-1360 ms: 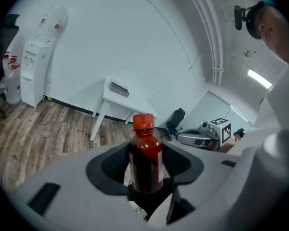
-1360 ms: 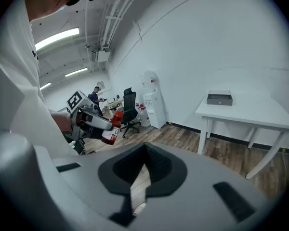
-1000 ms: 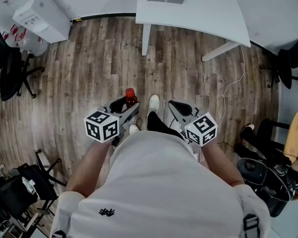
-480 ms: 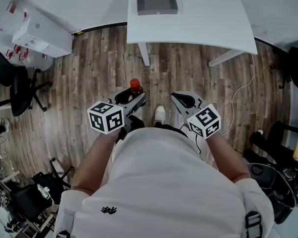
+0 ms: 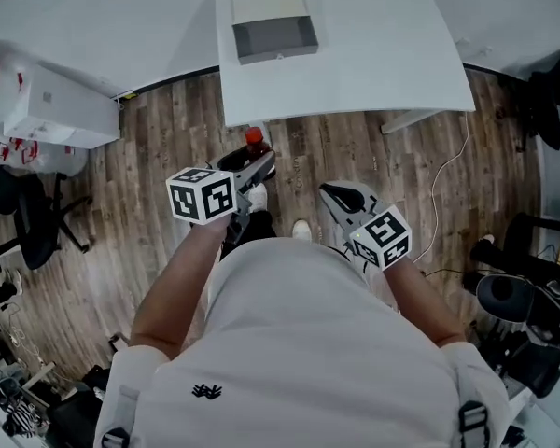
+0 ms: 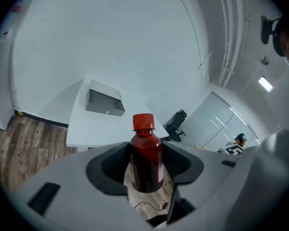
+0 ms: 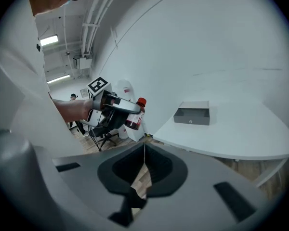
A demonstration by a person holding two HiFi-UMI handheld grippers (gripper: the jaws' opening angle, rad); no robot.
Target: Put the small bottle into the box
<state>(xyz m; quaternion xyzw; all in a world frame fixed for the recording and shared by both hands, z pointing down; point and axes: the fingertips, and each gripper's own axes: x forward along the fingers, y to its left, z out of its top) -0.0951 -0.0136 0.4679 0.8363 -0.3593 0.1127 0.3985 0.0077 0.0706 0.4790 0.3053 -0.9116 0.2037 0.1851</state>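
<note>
Fingers of the left gripper (image 5: 246, 164) were clamped on the small bottle (image 6: 146, 150), held upright over the floor (image 5: 168, 138) just short of the counter (image 5: 383, 54); the right gripper (image 7: 143, 163) had its fingers together, empty. We judged the bottle could clip the counter's near edge or the box (image 5: 273, 37) front wall if brought in low. We saw the counter bare around the box, so plenty of approach room.
</note>
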